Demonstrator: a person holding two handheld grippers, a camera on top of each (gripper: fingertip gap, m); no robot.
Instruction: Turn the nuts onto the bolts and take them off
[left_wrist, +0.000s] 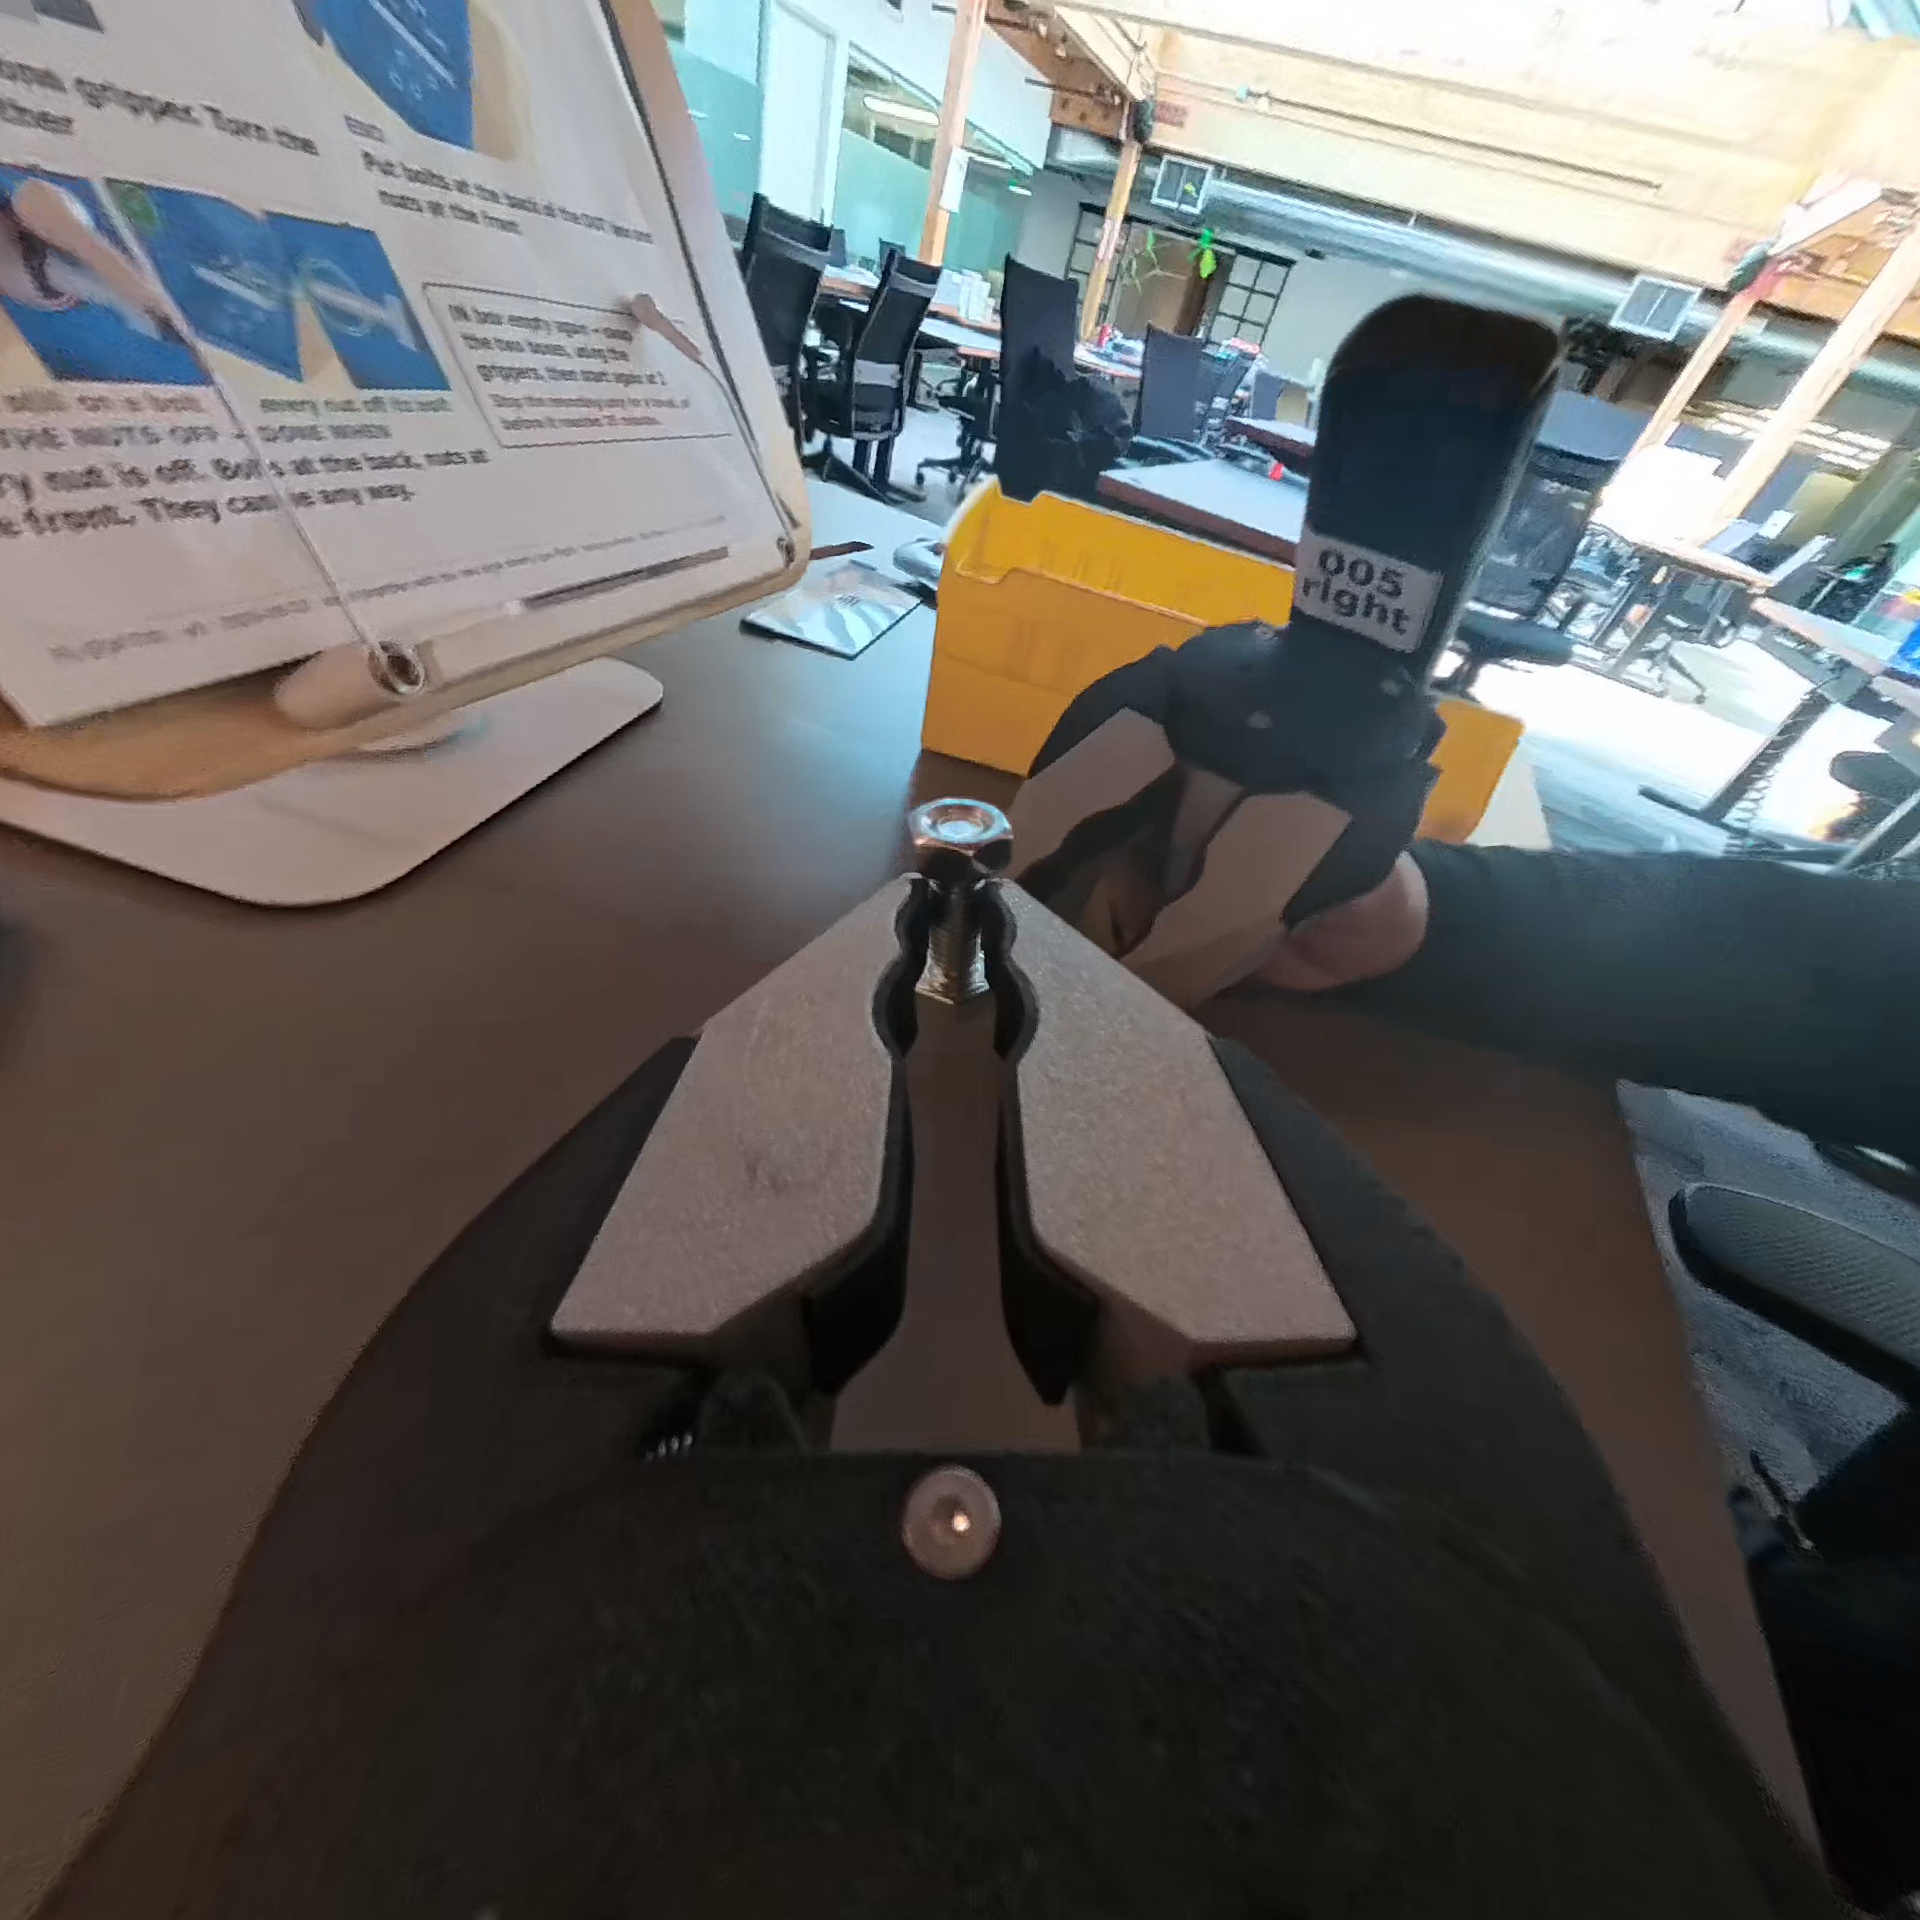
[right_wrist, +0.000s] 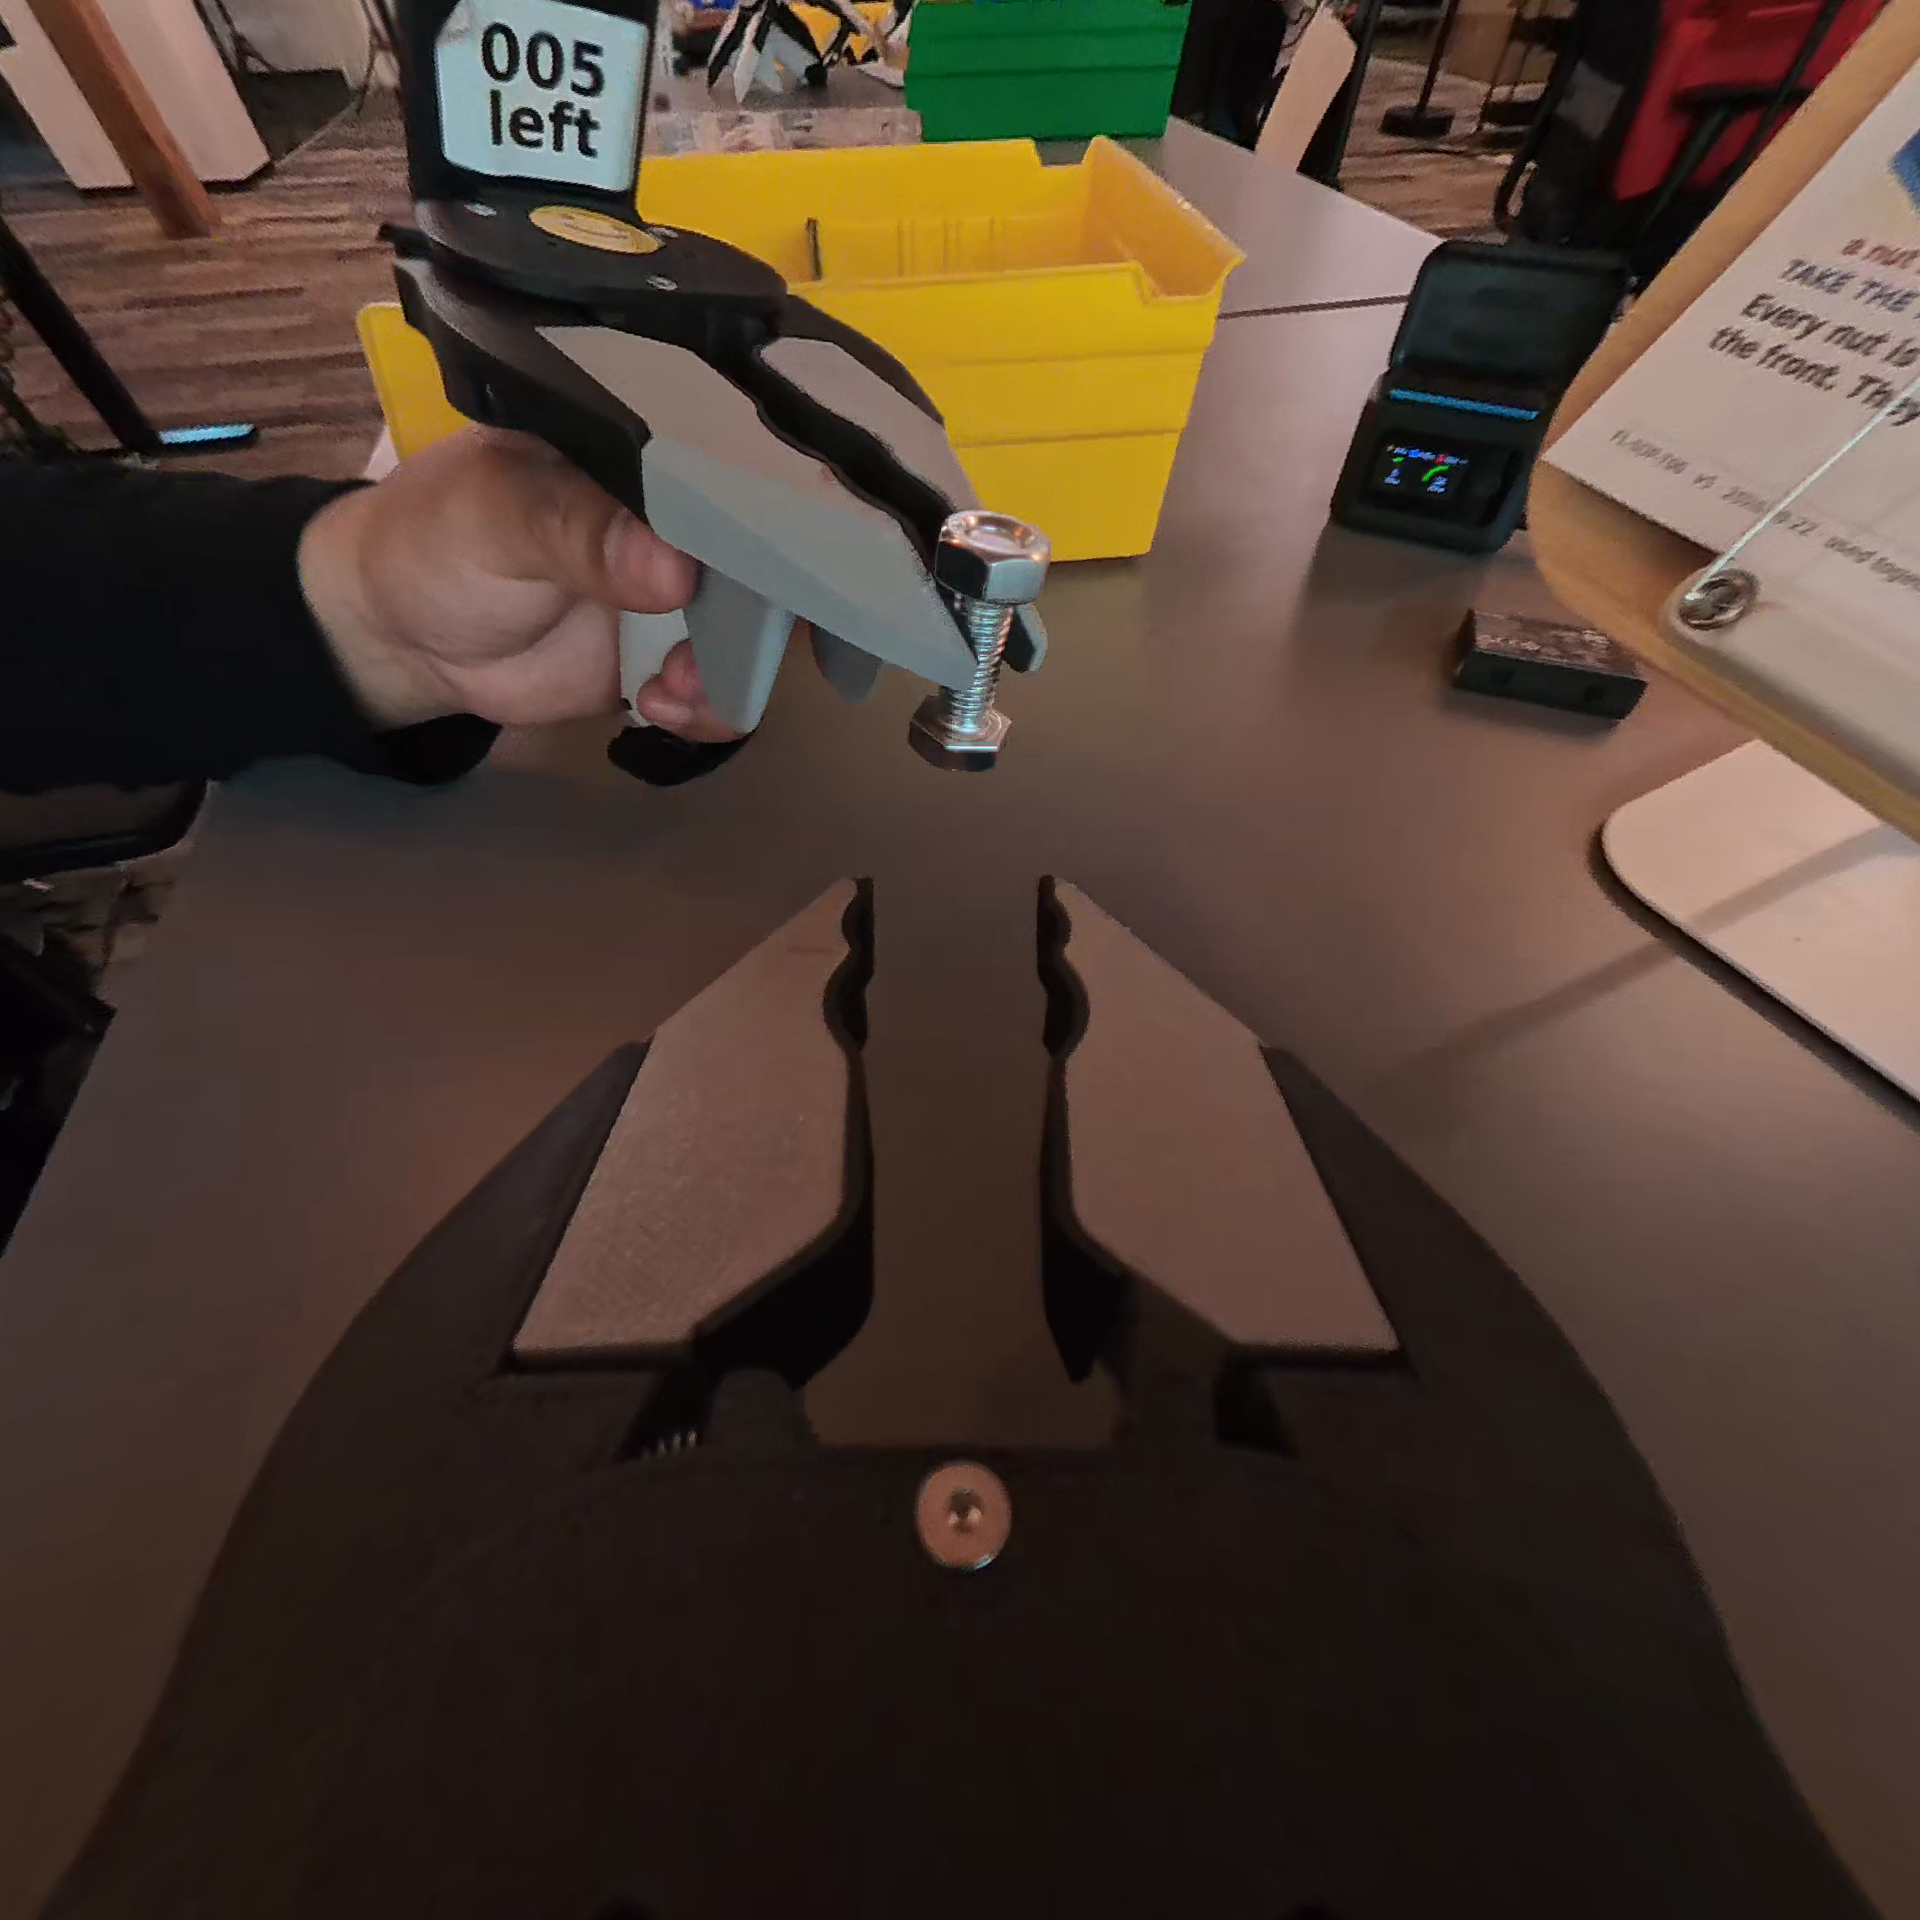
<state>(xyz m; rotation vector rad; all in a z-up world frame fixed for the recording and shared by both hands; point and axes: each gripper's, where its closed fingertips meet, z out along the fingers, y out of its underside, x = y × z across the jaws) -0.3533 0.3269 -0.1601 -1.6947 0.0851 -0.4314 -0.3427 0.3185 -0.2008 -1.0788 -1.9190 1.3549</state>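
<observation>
My left gripper (left_wrist: 956, 914) is shut on the threaded shank of a silver bolt (left_wrist: 954, 940) and holds it upright above the dark table (left_wrist: 520, 1039). The bolt's hex head (left_wrist: 958, 831) sits above the fingertips. A hex nut (left_wrist: 951, 992) sits on the thread below them. The right wrist view shows the same: the left gripper (right_wrist: 997, 644) clamps the bolt (right_wrist: 982, 634), with the nut (right_wrist: 961, 732) at the lower end. My right gripper (right_wrist: 956, 894) is open and empty, a short way in front of the nut. It also shows in the left wrist view (left_wrist: 1117, 925), to the right of the bolt.
A yellow bin (right_wrist: 987, 312) stands behind the grippers and also shows in the left wrist view (left_wrist: 1049, 623). An instruction sheet on a stand (left_wrist: 312, 416) is at one side. A small black device with a screen (right_wrist: 1455, 416) and a black block (right_wrist: 1548, 665) lie on the table. Across from one pair of fingers to the other is roughly 4 cm.
</observation>
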